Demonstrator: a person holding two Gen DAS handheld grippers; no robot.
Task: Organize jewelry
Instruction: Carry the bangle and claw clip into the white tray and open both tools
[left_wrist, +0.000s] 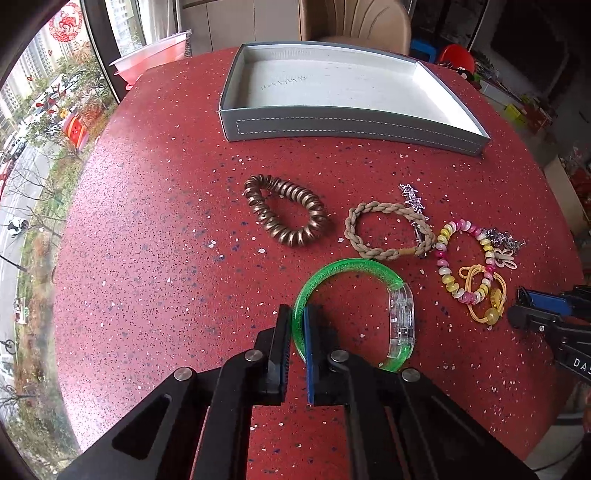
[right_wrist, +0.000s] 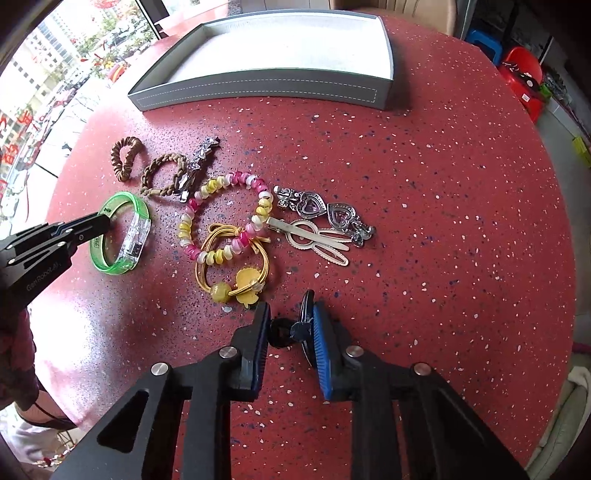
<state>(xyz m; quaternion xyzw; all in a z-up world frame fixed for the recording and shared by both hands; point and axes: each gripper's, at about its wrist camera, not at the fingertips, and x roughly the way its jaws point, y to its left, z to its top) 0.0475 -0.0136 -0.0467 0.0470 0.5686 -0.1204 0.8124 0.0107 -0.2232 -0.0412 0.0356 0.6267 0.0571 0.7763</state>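
Inventory, worktop (left_wrist: 147, 229), L to R.

1. Grey tray (left_wrist: 351, 127), 12 o'clock, far edge; nothing in it.
2. Bronze coil hair tie (left_wrist: 286, 210), loose, centre-left.
3. Left claw (left_wrist: 297, 345): jaws straddling band of green bangle (left_wrist: 347, 267), one in, one out of ring. Narrow gap; looked clenched on it, though bangle lay on worktop.
4. Braided tan tie (left_wrist: 388, 230) w/ star clip (left_wrist: 413, 197) across it, 1 o'clock of bangle.
5. Pink/yellow bead bracelet (right_wrist: 225, 218), overlapping yellow elastic w/ beads (right_wrist: 232, 266).
6. Heart-stone clips (right_wrist: 325, 214), scissor-shaped clip (right_wrist: 317, 236), touching.
7. Right claw (right_wrist: 290, 332): jaws part-spread round small dark clip (right_wrist: 295, 326), 6 o'clock; can't tell if gripped.

Step (est.): first pick-ups, none sorted yet. Next: lift bangle clear, carry to 12 o'clock, release in tray.
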